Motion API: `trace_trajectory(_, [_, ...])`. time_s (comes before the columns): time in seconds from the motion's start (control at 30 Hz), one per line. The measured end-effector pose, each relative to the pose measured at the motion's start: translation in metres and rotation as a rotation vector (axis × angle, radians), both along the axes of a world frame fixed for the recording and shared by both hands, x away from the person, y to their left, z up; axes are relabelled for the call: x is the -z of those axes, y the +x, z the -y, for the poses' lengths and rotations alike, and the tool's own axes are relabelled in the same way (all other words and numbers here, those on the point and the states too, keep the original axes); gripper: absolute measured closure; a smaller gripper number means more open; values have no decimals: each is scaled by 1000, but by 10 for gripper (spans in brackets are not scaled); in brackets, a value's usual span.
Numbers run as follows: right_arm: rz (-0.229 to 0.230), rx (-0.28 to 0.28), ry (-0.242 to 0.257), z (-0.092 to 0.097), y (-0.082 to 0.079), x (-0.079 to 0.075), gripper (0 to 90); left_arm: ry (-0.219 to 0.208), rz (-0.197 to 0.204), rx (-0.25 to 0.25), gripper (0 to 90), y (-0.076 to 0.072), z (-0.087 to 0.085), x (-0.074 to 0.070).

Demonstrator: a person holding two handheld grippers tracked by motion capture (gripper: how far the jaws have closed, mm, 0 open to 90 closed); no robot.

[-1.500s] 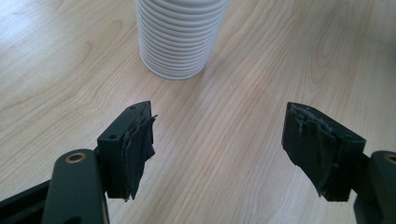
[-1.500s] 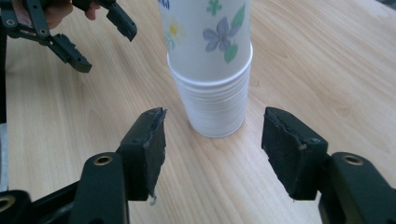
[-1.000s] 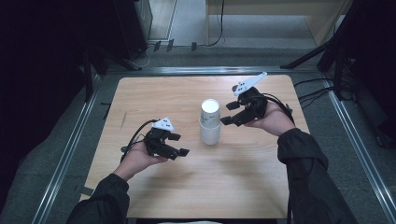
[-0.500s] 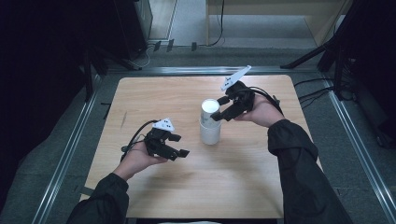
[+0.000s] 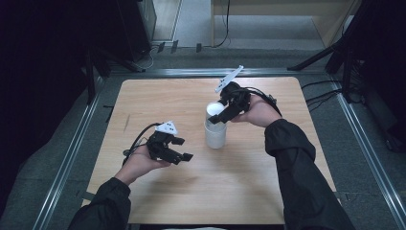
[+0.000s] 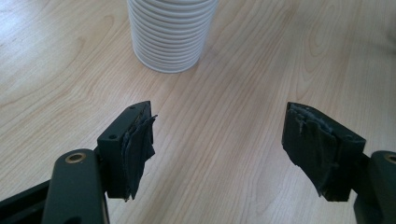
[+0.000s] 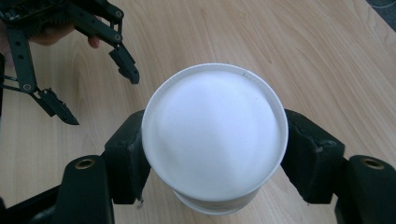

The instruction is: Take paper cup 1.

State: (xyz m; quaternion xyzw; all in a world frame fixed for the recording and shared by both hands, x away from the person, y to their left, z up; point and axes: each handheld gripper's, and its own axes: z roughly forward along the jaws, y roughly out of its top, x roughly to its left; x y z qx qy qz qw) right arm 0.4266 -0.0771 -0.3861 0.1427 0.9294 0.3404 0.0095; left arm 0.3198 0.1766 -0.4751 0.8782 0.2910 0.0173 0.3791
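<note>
White cup stack [image 7: 215, 140], between right tongs [image 7: 215, 154]

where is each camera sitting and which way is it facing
High view: above the near side, looking forward and down on the table; both forearms, left gripper and right gripper show.
Left gripper view: rides that gripper, looks along its parted jaws at the cup stack.
Right gripper view: looks down on the stack's top, jaws either side.
Shared: all three show the cup stack.
</note>
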Motion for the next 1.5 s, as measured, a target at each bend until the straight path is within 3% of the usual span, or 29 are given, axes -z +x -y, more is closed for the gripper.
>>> trace_trajectory(0.13, [15, 3, -13, -1, -1, -4, 326, 4, 5, 6, 251, 0, 1, 0])
trace_trajectory(0.53, [-1, 17, 3, 4, -2, -20, 337, -9, -7, 5, 250, 0, 2, 0])
trace_trajectory(0.7, [-6, 28, 16, 6, -2, -34, 341, -3, -8, 6, 245, 1, 1, 0])
trace_trajectory(0.93, [21, 23, 25, 10, -8, -59, 342, -35, -14, 22, 221, 0, 1, -3])
trace_trajectory(1.1, [48, 27, 37, 17, -16, -82, 344, -37, -18, 13, 201, 1, 0, -3])
trace_trajectory(1.2, [39, 43, 29, 21, -23, -91, 345, -39, -15, 8, 197, 1, -1, -3])
trace_trajectory(1.5, [46, 1, 18, 29, -52, -96, 346, -43, -6, 5, 190, 1, -2, -5])
